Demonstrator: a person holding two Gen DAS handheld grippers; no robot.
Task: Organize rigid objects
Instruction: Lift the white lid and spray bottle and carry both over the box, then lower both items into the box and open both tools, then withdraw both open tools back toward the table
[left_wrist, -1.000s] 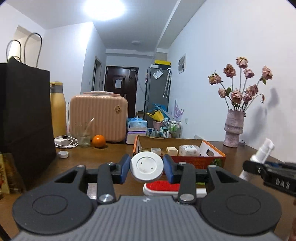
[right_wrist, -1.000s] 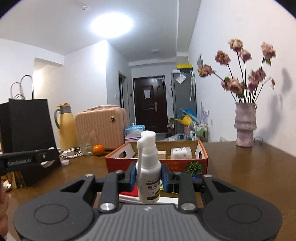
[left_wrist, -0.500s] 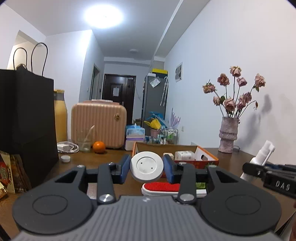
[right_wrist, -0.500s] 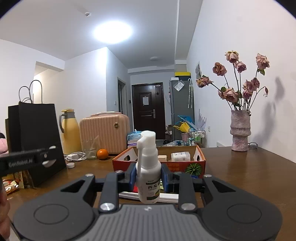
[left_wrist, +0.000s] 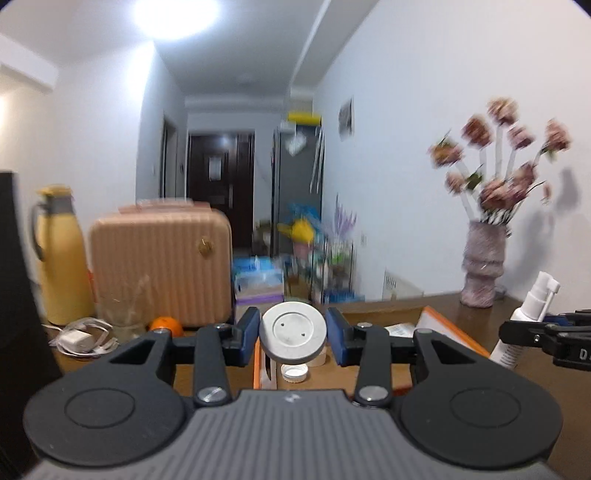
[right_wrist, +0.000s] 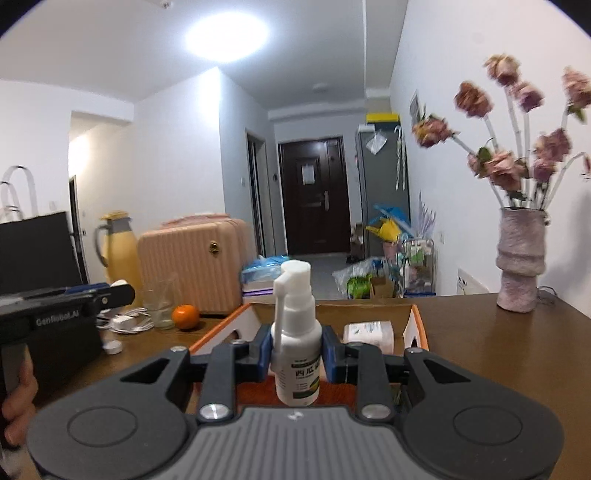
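Observation:
My left gripper (left_wrist: 292, 336) is shut on a round white disc-shaped lid (left_wrist: 292, 331), held on edge just above the near left corner of the orange cardboard box (left_wrist: 454, 334). A small white cap (left_wrist: 293, 373) lies inside the box below it. My right gripper (right_wrist: 295, 352) is shut on a white spray bottle (right_wrist: 295, 343), upright, just in front of the box's near wall (right_wrist: 419, 328). A white packet (right_wrist: 367, 332) lies in the box. The spray bottle also shows at the right of the left wrist view (left_wrist: 526, 321).
On the brown table (right_wrist: 498, 350) stand a pink vase of dried roses (right_wrist: 519, 262), a pink suitcase (left_wrist: 160, 262), a yellow thermos (left_wrist: 61, 254), a glass (right_wrist: 159, 306), an orange (right_wrist: 185, 316), a white charger (left_wrist: 79, 338) and a black paper bag (right_wrist: 37, 251).
Both grippers have moved forward to the box with their objects still held. The red and white item seen below the left gripper is out of view.

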